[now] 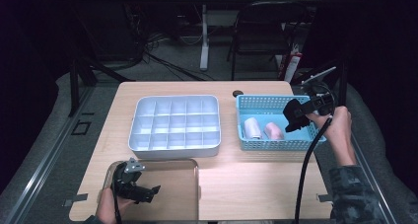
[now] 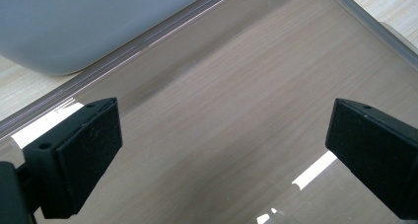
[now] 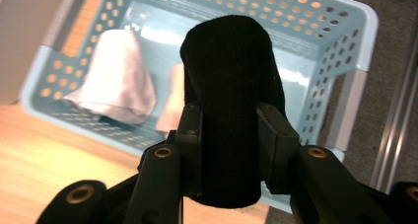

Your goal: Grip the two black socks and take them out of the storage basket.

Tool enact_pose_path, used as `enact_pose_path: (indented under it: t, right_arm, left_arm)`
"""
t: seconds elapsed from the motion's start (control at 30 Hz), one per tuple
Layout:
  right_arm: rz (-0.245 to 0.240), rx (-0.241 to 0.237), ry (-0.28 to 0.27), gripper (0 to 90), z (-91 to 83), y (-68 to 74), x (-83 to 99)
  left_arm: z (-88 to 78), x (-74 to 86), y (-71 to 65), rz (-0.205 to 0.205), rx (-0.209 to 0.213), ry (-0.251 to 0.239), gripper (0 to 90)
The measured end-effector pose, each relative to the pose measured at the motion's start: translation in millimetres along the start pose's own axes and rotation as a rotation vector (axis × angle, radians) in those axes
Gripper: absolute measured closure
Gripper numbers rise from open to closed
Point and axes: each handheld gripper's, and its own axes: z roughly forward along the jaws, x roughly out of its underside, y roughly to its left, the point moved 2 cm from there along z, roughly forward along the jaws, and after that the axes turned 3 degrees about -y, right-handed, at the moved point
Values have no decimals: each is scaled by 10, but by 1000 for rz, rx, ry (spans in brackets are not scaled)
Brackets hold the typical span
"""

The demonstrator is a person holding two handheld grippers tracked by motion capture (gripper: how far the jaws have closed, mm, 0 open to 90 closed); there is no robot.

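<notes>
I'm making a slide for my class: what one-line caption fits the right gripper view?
Right gripper clamps a rolled black cloth above a blue perforated basket holding white and pink rolls.

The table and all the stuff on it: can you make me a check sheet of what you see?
Surface: pale wooden table, a clear shiny tray at its near left.
Job's things: black rolled cloth clamped in the right gripper above the light blue perforated plastic basket; a white rolled cloth and a pink rolled cloth lie in the basket.
Clutter: white plastic organiser box with many compartments, nothing in them; small dark round thing by the far edge.
Grippers: left gripper open over the tray, holding nothing; right shut on the black roll.
Cables: black cable trailing from the right gripper.
Surroundings: dark room, folding chair, desk leg, floor cables.
</notes>
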Motion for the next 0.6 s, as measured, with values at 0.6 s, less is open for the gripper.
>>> enact_pose_path:
  t: [0.6]
  right_arm:
    - [-121,-71,-25,669,-215,476,215]
  left_arm:
    - [-2,2,0,4,-3,-9,11]
